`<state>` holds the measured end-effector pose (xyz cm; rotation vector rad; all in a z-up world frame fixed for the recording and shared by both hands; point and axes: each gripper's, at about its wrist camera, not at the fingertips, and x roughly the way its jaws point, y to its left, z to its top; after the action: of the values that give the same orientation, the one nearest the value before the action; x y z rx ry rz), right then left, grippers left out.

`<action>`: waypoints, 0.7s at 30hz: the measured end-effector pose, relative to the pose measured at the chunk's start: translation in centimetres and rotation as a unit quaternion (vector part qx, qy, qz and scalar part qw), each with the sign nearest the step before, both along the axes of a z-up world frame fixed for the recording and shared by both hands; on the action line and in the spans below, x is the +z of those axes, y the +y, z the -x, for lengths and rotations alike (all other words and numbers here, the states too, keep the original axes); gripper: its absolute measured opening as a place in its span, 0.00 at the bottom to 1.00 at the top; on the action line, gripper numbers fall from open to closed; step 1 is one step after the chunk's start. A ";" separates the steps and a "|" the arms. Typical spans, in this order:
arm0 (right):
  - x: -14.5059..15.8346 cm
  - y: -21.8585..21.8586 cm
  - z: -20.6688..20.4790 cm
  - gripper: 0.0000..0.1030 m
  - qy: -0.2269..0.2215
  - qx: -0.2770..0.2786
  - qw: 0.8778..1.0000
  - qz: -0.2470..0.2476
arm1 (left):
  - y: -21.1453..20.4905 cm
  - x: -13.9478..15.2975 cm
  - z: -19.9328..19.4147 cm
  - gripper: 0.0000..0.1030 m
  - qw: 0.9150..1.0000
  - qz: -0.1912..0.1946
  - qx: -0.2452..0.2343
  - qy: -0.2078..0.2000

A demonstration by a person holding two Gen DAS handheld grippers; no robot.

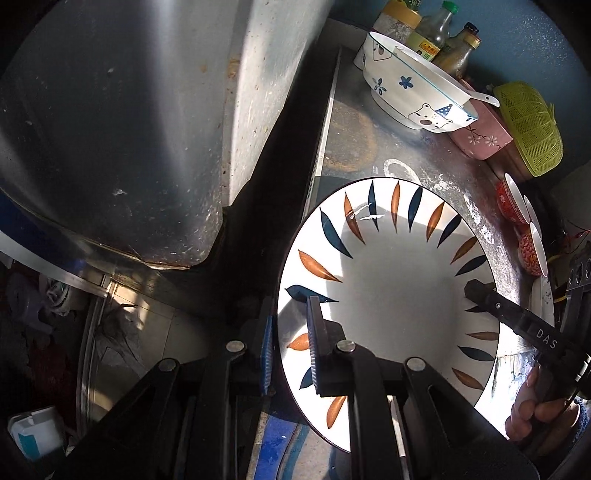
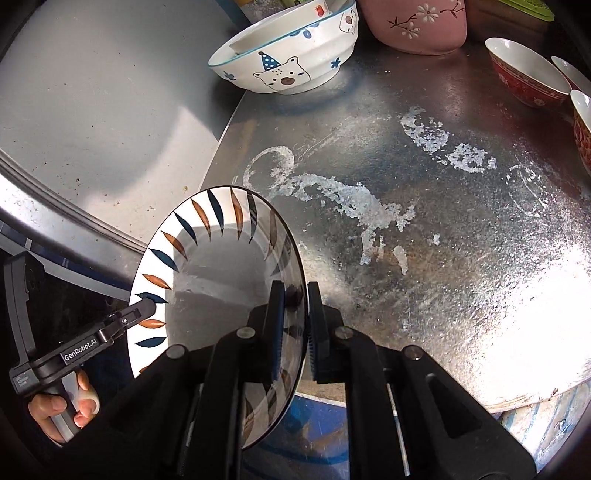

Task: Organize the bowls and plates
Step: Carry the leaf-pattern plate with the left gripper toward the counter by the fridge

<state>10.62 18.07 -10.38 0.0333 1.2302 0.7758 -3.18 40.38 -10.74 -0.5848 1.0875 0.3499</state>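
Metal table: leaf-pattern plate hangs over its near-left edge.
Grippers: left gripper and right gripper both clamp its rim.
Left: bear bowl, pink bowl, red bowls unsorted.

"DAS" marks the right claw; "GenRobot.AI" marks the left claw

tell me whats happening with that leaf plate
A person holds the leaf-patterned plate with two handheld grippers, the left gripper clamped on one rim and the right gripper on the opposite rim. The plate sits partly over the edge of the stained metal counter. A bear-print bowl, a pink bowl and red bowls stand behind.
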 end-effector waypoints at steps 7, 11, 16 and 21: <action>-1.2 0.2 -0.1 0.15 0.012 0.000 1.000 0.007 | -0.5 0.3 -0.2 0.15 1.000 -0.018 -0.006 0.002; -1.1 0.1 0.2 0.17 0.010 -0.002 1.000 0.013 | -0.8 0.8 0.0 0.44 1.000 -0.026 0.001 -0.003; 0.5 -0.7 0.5 0.69 -0.021 -0.013 0.999 0.026 | -0.3 1.5 1.3 0.79 0.999 -0.025 0.034 -0.011; 2.0 -2.1 1.1 0.77 -0.037 -0.017 0.999 0.027 | -0.6 2.3 2.4 0.90 0.998 -0.036 0.048 -0.001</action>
<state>9.57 15.95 -8.34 -0.0187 1.1763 0.7085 -5.61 39.79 -8.47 -0.5742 1.0428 0.4698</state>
